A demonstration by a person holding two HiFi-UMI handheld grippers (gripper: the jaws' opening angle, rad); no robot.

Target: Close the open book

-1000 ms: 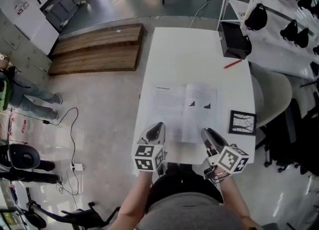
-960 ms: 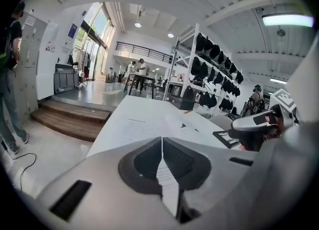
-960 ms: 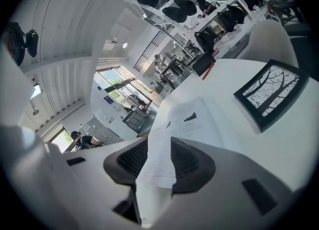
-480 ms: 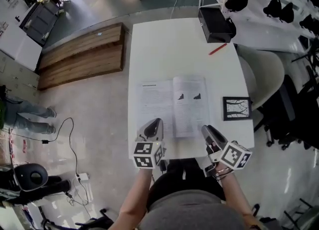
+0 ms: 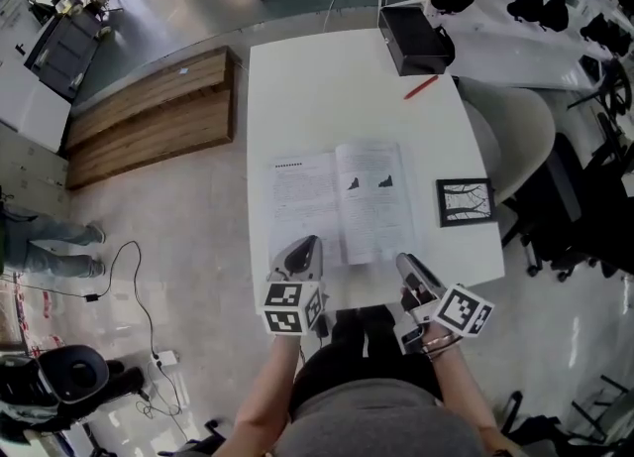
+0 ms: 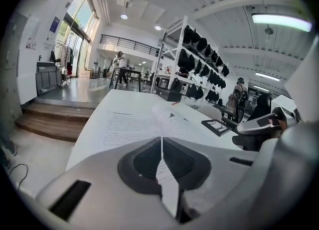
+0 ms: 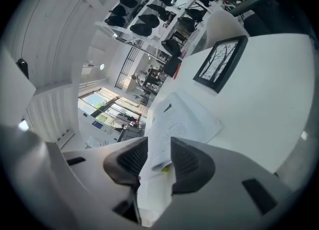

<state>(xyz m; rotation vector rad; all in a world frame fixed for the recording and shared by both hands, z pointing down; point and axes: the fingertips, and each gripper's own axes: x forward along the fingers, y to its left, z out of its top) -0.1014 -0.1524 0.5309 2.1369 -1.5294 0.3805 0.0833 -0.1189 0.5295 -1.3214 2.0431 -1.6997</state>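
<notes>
Left gripper (image 6: 161,140) is recorded with jaws pressed together, nothing held between them; in the head view it is placed over the near edge of the left page of the open book (image 5: 337,202); contact with the page cannot be told. Right gripper (image 7: 158,148) is recorded with jaws spread; the book's near right corner is framed in the gap, no pad pressed on it. Book is laid flat, pages up, at the middle of the white table (image 5: 297,98); a framed picture (image 5: 466,201) is noted just right of it, not touching; a red pen (image 5: 421,86) and a black box (image 5: 414,39) are noted at the far end.
</notes>
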